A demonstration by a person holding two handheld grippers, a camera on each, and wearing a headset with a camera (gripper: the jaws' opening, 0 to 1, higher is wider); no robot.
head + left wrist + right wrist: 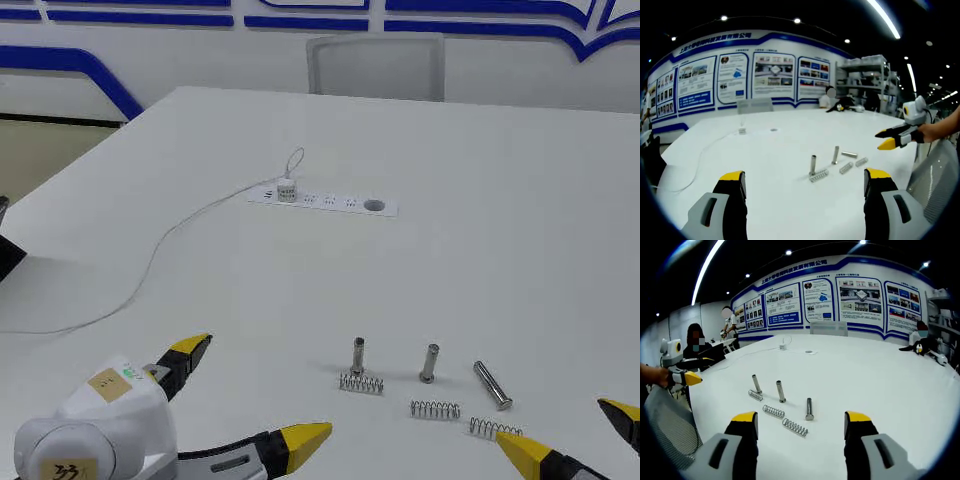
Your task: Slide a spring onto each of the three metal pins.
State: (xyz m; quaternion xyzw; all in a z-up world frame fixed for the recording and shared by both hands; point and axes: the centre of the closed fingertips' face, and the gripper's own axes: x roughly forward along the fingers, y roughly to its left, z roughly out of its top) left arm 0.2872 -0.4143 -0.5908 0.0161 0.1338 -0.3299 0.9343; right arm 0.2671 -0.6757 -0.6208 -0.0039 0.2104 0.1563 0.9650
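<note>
White desk: carries every item below.
Grey chair: at the far edge.
Left hand-held gripper: near left, over the desk, yellow-tipped jaws spread wide, holding nothing.
Right hand-held gripper: near right, jaws likewise wide and empty.
Socket panel: set flat in the desk, far of centre; a small plug sits at its left end.
White cable: trails from the plug to the near left.
Metal pins, three, in a row between the grippers: left pin upright, middle pin upright, right pin lying flat.
Springs, three, loose on the desk: left spring, middle spring, right spring, each just near its pin.
</note>
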